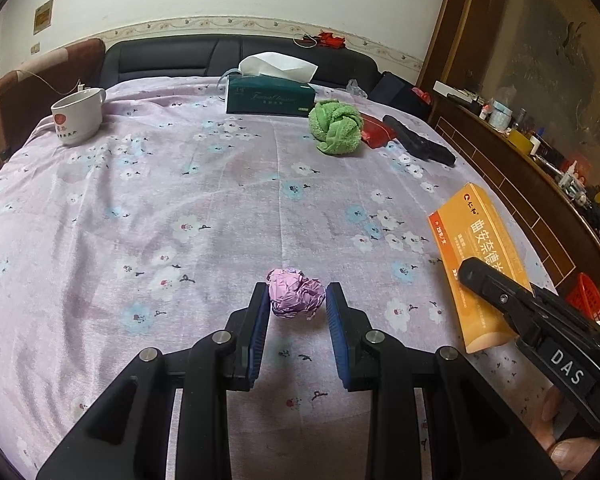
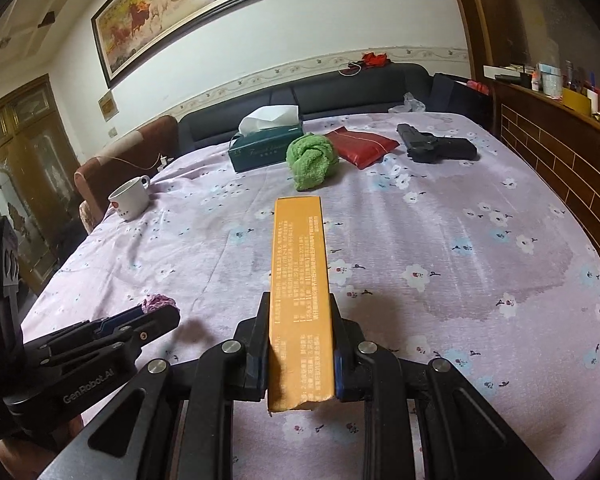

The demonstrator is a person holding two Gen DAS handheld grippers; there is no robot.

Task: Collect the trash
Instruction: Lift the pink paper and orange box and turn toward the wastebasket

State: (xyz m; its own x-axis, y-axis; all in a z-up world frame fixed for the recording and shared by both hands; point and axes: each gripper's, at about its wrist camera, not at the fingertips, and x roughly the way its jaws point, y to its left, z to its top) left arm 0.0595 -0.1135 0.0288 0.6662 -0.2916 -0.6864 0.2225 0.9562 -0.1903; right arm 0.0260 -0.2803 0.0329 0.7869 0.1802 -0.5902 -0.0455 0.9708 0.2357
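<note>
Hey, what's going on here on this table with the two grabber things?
A person is clearing trash off a table covered with a flowered cloth, holding a gripper in each hand. The right gripper is shut on an orange box. The left gripper is open, its fingers on either side of a crumpled purple paper ball lying on the cloth, not yet clamped. A mug, tissue box and green towel sit farther back.

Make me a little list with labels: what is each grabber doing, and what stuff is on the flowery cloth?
left gripper: open, fingers either side of the crumpled pink paper ball
right gripper: shut on the long orange cardboard box
surface: lilac flowered cloth
far side: white ceramic mug, dark green tissue box, bunched green towel, flat red packet, black pistol-shaped object
off the edge: red plastic basket
</note>
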